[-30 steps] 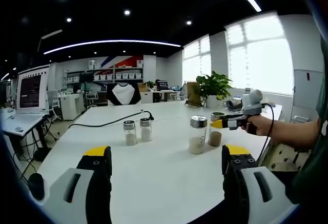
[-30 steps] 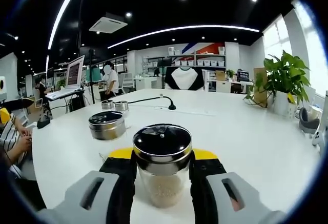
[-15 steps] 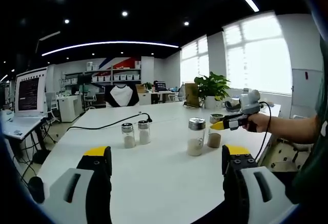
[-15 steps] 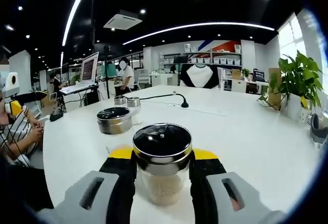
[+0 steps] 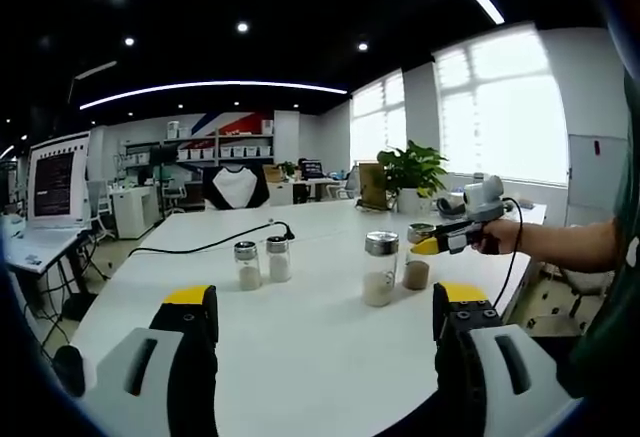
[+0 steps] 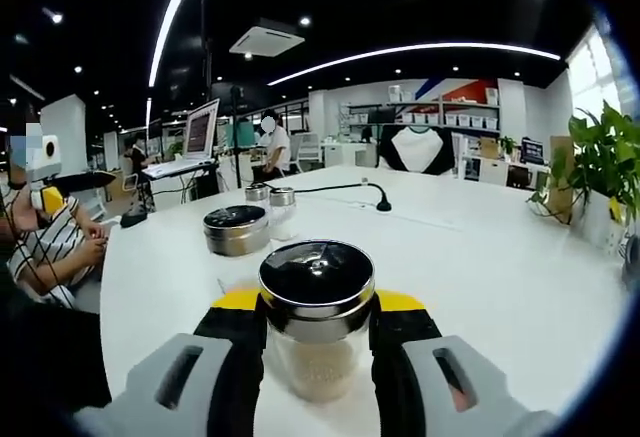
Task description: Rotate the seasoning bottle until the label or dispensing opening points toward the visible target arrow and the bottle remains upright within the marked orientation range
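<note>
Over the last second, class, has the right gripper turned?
Yes: the right gripper, shut on the seasoning bottle, turned left; the plant slid toward the right edge.

An open-plan office or lab space is shown. A long white bench (image 5: 300, 327) is set in a large room under a dark ceiling fitted with recessed spotlights and curved light strips (image 5: 215, 87). A computer monitor (image 5: 57, 179) is seen on a side desk, and shelves of storage boxes (image 6: 455, 117) are lined along the back wall. Tall bright windows (image 5: 495, 107) are found on one side, with a potted plant (image 5: 412, 169) beside them. A ceiling air-conditioning unit (image 6: 265, 37) is mounted overhead, and people are seated and standing at workstations.
</note>
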Demonstrator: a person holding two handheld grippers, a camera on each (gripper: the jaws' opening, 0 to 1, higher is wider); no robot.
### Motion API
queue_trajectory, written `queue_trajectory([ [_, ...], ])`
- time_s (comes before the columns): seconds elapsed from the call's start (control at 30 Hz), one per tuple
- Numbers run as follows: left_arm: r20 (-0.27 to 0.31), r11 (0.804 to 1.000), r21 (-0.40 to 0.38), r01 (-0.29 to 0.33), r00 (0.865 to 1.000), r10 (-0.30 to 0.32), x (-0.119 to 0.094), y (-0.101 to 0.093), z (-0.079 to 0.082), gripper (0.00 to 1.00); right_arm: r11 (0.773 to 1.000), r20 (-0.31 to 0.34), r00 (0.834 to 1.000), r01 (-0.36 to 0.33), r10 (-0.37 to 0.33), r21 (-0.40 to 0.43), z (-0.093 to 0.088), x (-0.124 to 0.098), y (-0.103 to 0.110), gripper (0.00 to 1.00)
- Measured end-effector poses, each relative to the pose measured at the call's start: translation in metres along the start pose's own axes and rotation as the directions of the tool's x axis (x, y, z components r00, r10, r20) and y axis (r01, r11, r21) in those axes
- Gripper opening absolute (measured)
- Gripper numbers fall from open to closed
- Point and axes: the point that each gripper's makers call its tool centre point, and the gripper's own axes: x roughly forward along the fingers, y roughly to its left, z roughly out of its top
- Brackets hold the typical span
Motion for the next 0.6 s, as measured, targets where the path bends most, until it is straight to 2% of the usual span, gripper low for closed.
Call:
queue_trajectory([
  [0.6, -0.002, 1.000, -0.003, 0.000, 1.000, 0.000, -0.0053, 0.0005, -0.0019, 0.93, 0.991, -0.014, 0.991, -0.132, 0.132, -0.037, 0.0008, 0.0020, 0.0038, 0.39],
])
